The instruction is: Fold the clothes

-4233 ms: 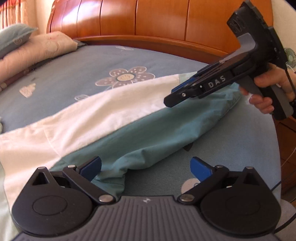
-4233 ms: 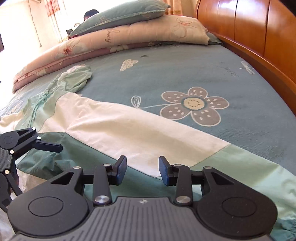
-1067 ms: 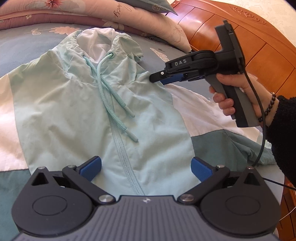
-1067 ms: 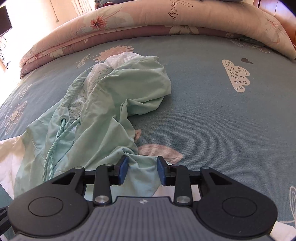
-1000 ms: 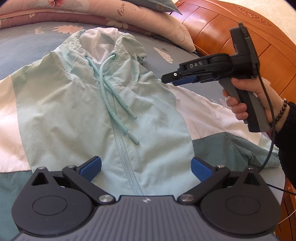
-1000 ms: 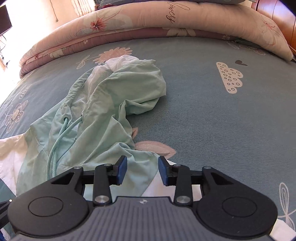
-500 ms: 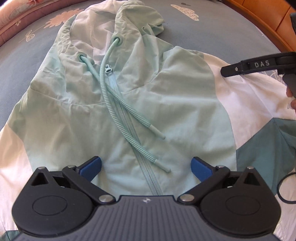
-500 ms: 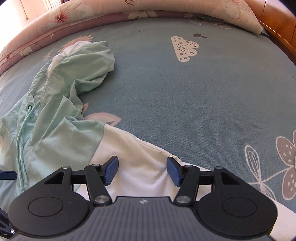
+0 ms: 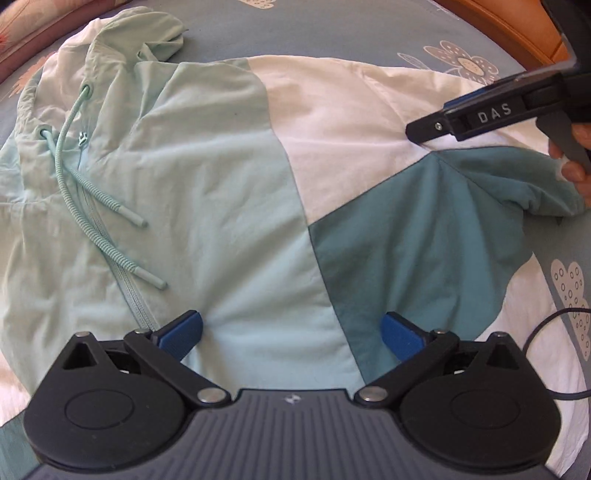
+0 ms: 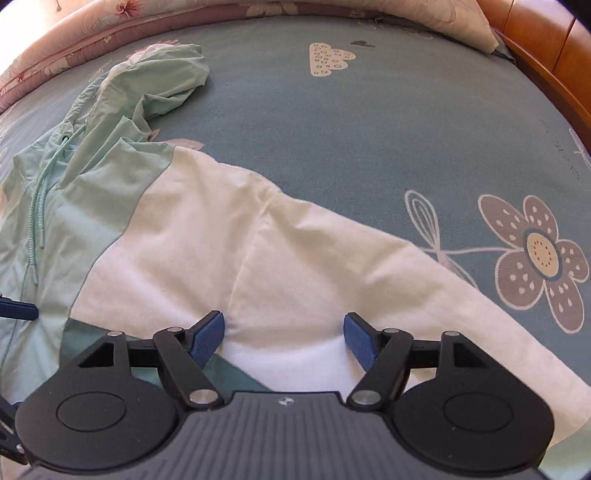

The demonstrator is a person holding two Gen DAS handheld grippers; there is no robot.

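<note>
From the left wrist view, the hooded jacket [image 9: 207, 192] lay spread face up on the bed [image 9: 362, 33], hood toward the upper left and its zip running down toward the camera, so the body's long axis ran from far left to near centre. The left gripper [image 9: 291, 334] hung over the lower chest with its jaws wide apart and nothing between the pads; cloth lay below them, not pinched. The sleeve [image 9: 436, 155], white at the shoulder and dark teal toward the cuff, stretched away to the right, crosswise to the zip. The right gripper [image 9: 424, 129] sat over that sleeve at the seam where white met teal, with a hand [image 9: 574, 166] on its handle. From this side angle I could not tell how wide it stood.

From the right wrist view, the right gripper [image 10: 284, 336] pointed steeply down at the white part of the sleeve [image 10: 314, 258], its jaws opening and already well apart, with fabric under the gap but neither pad pressing on it. The sleeve ran from lower right up to the shoulder at left, and the jacket body [image 10: 74, 206] lay to the left of the jaws. By my reading, the right hand was the nearer one to the sleeve, and a fold would carry it leftward across the body toward the zip.
</note>
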